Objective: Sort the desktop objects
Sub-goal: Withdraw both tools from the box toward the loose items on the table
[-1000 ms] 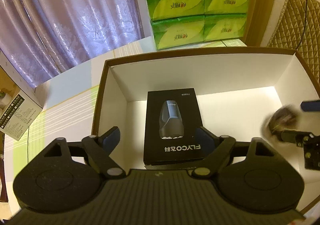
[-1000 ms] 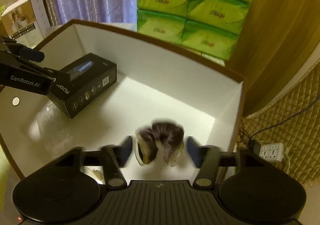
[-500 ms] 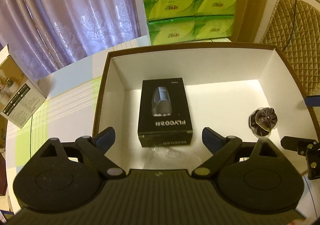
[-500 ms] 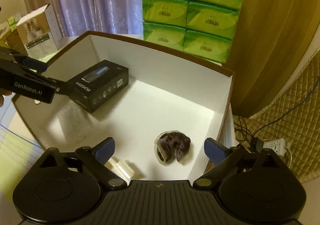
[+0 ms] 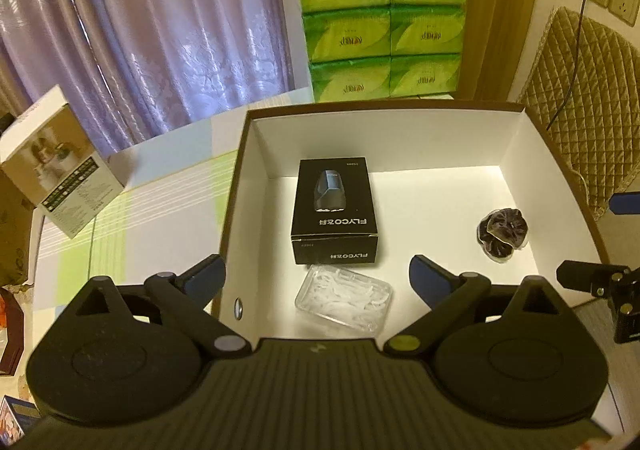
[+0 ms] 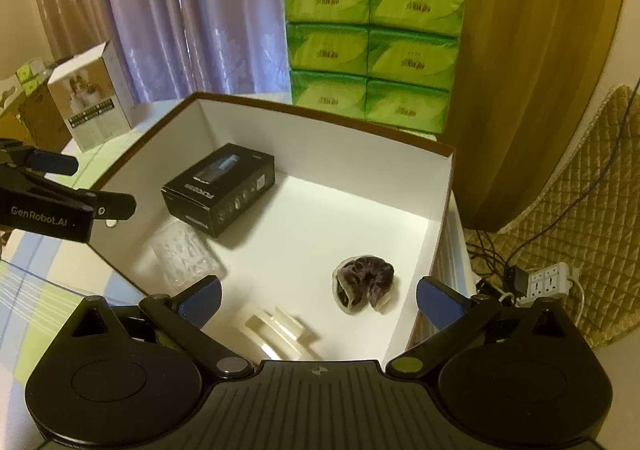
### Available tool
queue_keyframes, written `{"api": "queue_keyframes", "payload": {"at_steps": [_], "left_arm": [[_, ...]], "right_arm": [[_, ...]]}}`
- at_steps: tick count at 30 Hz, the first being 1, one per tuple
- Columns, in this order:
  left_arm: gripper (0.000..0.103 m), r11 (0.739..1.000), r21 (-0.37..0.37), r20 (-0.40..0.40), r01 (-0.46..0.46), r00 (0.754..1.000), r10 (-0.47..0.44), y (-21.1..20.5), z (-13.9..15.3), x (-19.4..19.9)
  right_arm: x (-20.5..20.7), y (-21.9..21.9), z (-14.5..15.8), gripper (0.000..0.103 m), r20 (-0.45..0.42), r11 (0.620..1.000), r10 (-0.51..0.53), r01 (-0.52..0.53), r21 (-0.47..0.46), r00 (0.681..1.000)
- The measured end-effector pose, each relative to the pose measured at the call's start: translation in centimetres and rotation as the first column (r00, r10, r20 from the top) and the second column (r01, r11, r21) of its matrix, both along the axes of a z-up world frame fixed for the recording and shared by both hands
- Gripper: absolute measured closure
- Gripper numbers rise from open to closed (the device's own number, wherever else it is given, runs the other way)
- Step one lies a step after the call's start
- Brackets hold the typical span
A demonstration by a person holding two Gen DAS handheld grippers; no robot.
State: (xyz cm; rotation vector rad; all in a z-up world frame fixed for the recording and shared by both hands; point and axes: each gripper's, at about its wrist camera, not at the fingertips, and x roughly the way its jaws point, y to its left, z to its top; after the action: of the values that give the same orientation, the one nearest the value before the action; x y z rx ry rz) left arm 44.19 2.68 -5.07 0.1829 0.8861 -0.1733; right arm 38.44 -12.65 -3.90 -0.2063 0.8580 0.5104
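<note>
A brown-rimmed white box [image 5: 400, 130] [image 6: 360, 154] holds a black FLYCO carton [image 5: 335, 210] [image 6: 220, 188], a clear plastic case of white picks [image 5: 344, 302] [image 6: 182, 256], a dark wrapped bundle [image 5: 502, 234] [image 6: 364, 282] and a cream plastic piece [image 6: 276, 332]. My left gripper [image 5: 318, 278] is open above the box's near edge, empty, with the clear case between and below its fingers. My right gripper [image 6: 318, 300] is open and empty over the near right corner, above the bundle. The left gripper also shows at the left [image 6: 80, 190] of the right wrist view.
A stack of green tissue packs [image 5: 380, 26] [image 6: 372, 50] stands behind the box. A white product carton [image 5: 60, 170] [image 6: 90, 106] stands on the checked tablecloth at left. A quilted chair [image 5: 580, 110] and a power strip [image 6: 548, 282] lie to the right.
Both grippers have lifted and drawn back from the box. The right gripper opened and let go of the dark bundle, which now lies on the box floor.
</note>
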Motion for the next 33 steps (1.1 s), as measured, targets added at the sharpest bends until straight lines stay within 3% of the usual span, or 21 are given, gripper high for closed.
{"api": "queue_keyframes", "payload": {"at_steps": [19, 33], "left_arm": [[0.004, 0.999, -0.012, 0.056, -0.041, 0.998, 0.042, 1.8, 3.1, -8.8], [0.003, 0.998, 0.002, 0.048, -0.065, 0.997, 0.064, 2.6, 3.0, -13.2]], "right_arm": [[-8.2, -1.3, 2.9, 0.002, 0.046, 0.998, -0.028, 0.025, 0.06, 0.999], [-11.9, -1.8, 2.8, 0.002, 0.036, 0.997, -0.031, 0.029, 0.075, 0.999]]}}
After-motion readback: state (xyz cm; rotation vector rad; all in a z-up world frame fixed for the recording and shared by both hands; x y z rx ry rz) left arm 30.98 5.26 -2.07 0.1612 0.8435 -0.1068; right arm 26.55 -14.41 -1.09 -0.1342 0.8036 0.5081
